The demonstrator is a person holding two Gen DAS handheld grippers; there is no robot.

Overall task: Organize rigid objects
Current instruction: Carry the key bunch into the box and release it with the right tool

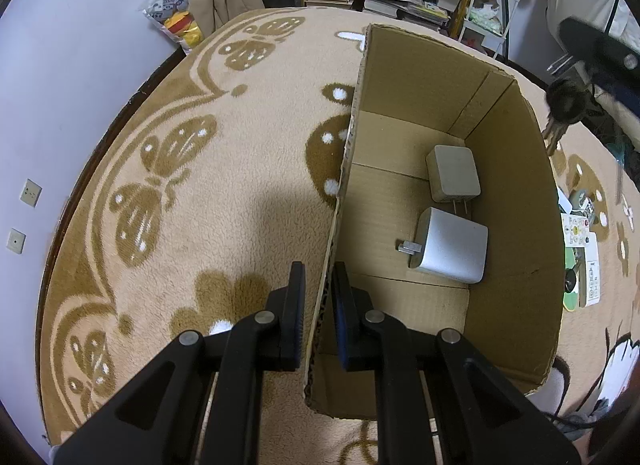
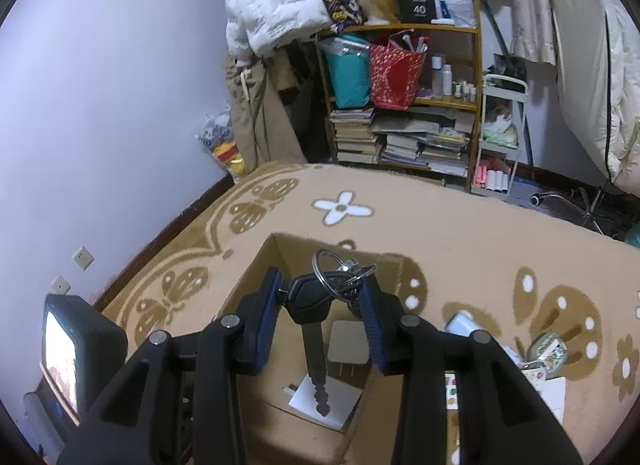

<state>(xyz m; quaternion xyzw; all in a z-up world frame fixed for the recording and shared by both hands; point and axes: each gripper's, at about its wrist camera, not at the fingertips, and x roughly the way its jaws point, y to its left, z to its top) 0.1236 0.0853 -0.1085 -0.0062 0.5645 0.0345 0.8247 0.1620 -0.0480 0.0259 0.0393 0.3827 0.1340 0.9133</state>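
An open cardboard box [image 1: 516, 185] stands on the patterned rug. My left gripper [image 1: 318, 281] is shut on the box's left wall, one finger outside and one inside. On the box floor lie a beige plug charger [image 1: 452, 179] and a silver-white charger [image 1: 454, 251]. My right gripper [image 2: 320, 281] hovers above the box [image 2: 248, 297], shut on a key bunch [image 2: 310, 299]. Its black-headed key hangs blade down over the white charger [image 2: 340, 401], beside the beige charger [image 2: 348, 341]. In the left wrist view the key bunch [image 1: 564, 105] hangs above the box's far right rim.
Small items lie on the rug right of the box: a tin [image 2: 548, 347], cards and papers [image 1: 580, 257]. A bookshelf [image 2: 404, 125] and a white cart [image 2: 500, 137] stand beyond the rug. A wall with sockets [image 1: 30, 193] runs along the left.
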